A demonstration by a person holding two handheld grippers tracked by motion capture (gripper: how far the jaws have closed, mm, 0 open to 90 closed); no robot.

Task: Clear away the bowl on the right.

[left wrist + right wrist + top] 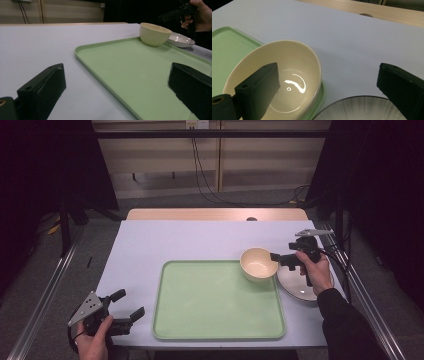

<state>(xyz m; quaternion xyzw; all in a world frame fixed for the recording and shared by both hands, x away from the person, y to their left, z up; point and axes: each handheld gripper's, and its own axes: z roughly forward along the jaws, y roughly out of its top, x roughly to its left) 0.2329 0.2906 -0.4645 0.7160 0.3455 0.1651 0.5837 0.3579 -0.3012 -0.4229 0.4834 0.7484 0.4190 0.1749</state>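
Note:
A cream bowl sits on the far right corner of a green tray. My right gripper is open at the bowl's right side, above a grey-white plate that lies just off the tray. In the right gripper view its left jaw hangs over the inside of the bowl and its right jaw is out past the rim, near the plate. My left gripper is open and holds nothing, low over the table left of the tray's near corner. The left gripper view looks across the tray to the bowl.
The pale table has bare room left of and beyond the tray. A wooden strip runs along its far edge. Metal rails flank both sides, and cables hang at the back.

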